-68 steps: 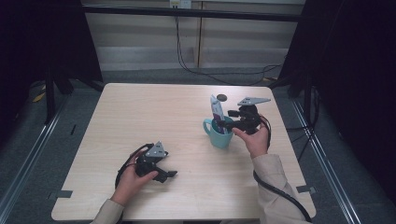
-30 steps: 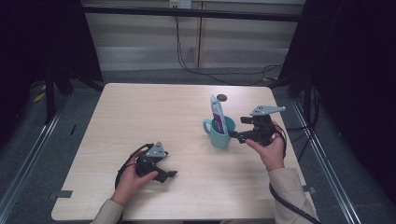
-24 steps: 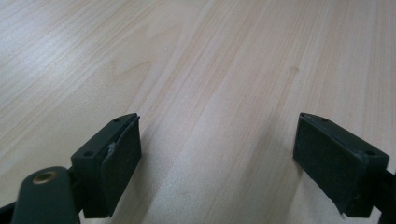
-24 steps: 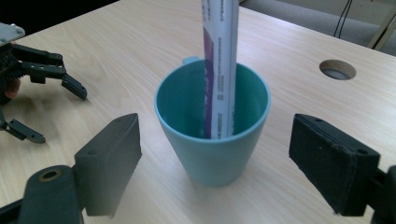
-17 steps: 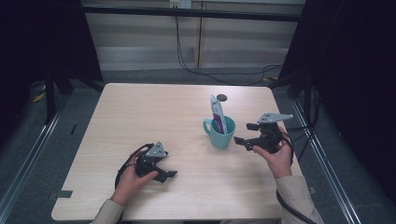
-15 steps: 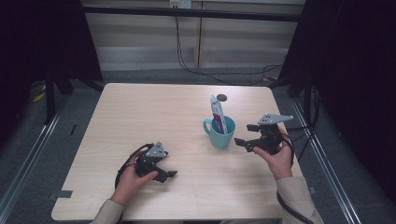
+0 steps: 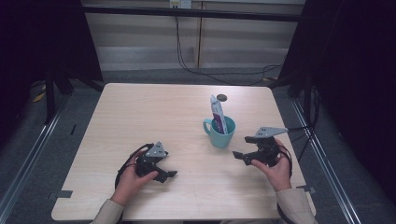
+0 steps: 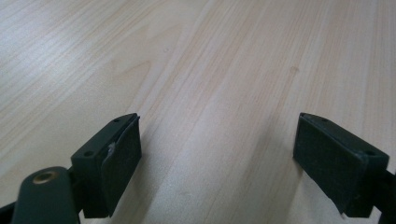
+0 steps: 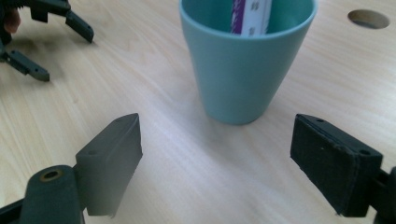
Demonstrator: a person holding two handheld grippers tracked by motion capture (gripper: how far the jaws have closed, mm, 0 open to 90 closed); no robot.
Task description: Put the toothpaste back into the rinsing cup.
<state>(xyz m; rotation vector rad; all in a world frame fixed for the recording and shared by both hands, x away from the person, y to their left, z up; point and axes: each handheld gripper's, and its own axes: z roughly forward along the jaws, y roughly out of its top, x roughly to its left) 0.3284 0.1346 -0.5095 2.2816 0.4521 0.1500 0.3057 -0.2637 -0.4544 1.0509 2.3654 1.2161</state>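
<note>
Nearest the person, the left gripper [image 7: 159, 169] is resting low on the wooden table [image 7: 140, 112] at its near left part, gripped by the left hand [image 7: 130, 179], with its cable looping beside the wrist; in the left gripper view its two black jaws are standing spread wide apart with nothing but bare tabletop between them. Across on the near right side, the right gripper [image 7: 243, 157] is being held by the right hand [image 7: 276, 169] just above the table, its grey three-cornered plate on top, its jaws pointing leftward toward the middle of the table. In the right gripper view those jaws are also standing wide apart, gripping nothing, and the teal cup [image 9: 243, 56] is sitting just beyond and between them, apart from both pads. In the high view the teal cup [image 7: 219, 132] is standing upright on the table right of centre, near the right gripper but not touching it, its handle pointing left. A white and purple tube [image 7: 218, 114] is standing inside the cup, leaning and poking up well above the rim. Farther back, a small dark round hole [image 7: 222, 97] is showing in the tabletop just behind the cup, and beyond the far table edge black cables are hanging down against the pale wall
</note>
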